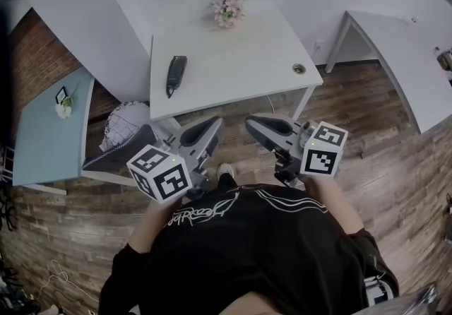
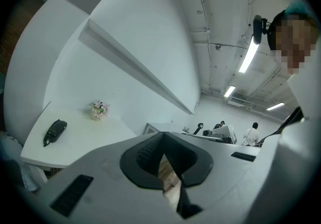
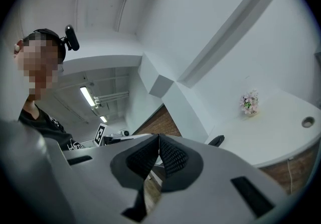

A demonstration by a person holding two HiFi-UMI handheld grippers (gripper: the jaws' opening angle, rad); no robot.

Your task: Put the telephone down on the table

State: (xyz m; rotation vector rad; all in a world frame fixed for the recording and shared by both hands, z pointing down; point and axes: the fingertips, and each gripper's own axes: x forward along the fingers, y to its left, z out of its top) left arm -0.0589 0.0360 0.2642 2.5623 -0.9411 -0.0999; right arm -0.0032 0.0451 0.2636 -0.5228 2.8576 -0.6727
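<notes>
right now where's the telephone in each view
head view: telephone lies at the left of the white table.
left gripper view: far left, on the table.
right gripper view: probably the dark tip at the table's left end, partly hidden.
shared landmark: flowers at the table's back.

The person wears a black top (image 1: pixel 268 257) with a white line drawing and script (image 1: pixel 212 209) across the chest, a light shoe (image 1: pixel 226 170) and a black head-mounted camera (image 3: pixel 71 37). The left gripper (image 1: pixel 210 125) and right gripper (image 1: pixel 256 125) are pale grey shells with dark ribbed pads (image 3: pixel 173 156) and slot-shaped recesses. Each carries at its near end a white cube (image 1: pixel 160 174) of black square markers beside a small green light.
</notes>
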